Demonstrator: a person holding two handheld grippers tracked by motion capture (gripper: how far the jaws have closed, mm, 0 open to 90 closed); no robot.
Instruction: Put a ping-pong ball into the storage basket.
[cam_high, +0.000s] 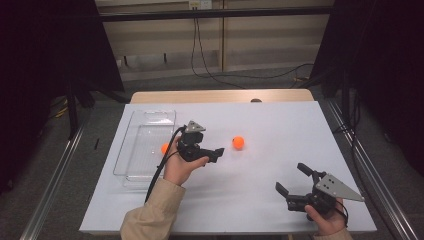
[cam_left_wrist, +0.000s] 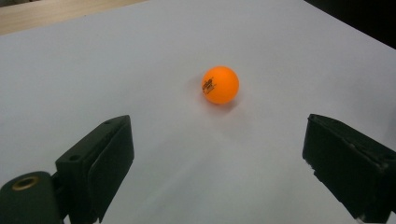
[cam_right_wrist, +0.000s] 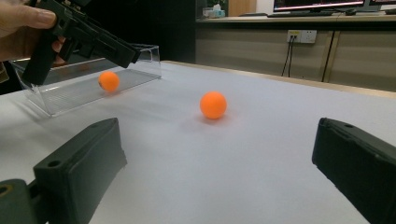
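An orange ball (cam_high: 238, 142) lies on the white table (cam_high: 260, 200), right of centre. A second orange ball (cam_high: 164, 148) rests inside a clear plastic tray (cam_high: 152, 114) at the left. My left gripper (cam_high: 216, 152) hovers just right of the tray, pointing at the free ball. In the left gripper view its jaws stand wide apart (cam_left_wrist: 217, 140), with that ball (cam_left_wrist: 220, 84) a short way ahead of them. My right gripper (cam_high: 292, 178) is low at the front right, open (cam_right_wrist: 215, 140) and empty, and faces the free ball (cam_right_wrist: 213, 104) and the ball in the tray (cam_right_wrist: 109, 80).
The tray (cam_right_wrist: 144, 58) is long and shallow, and lies along the table's left side. A wooden strip borders the table's far edge (cam_high: 220, 96). Dark frames and cables stand beyond the table on both sides.
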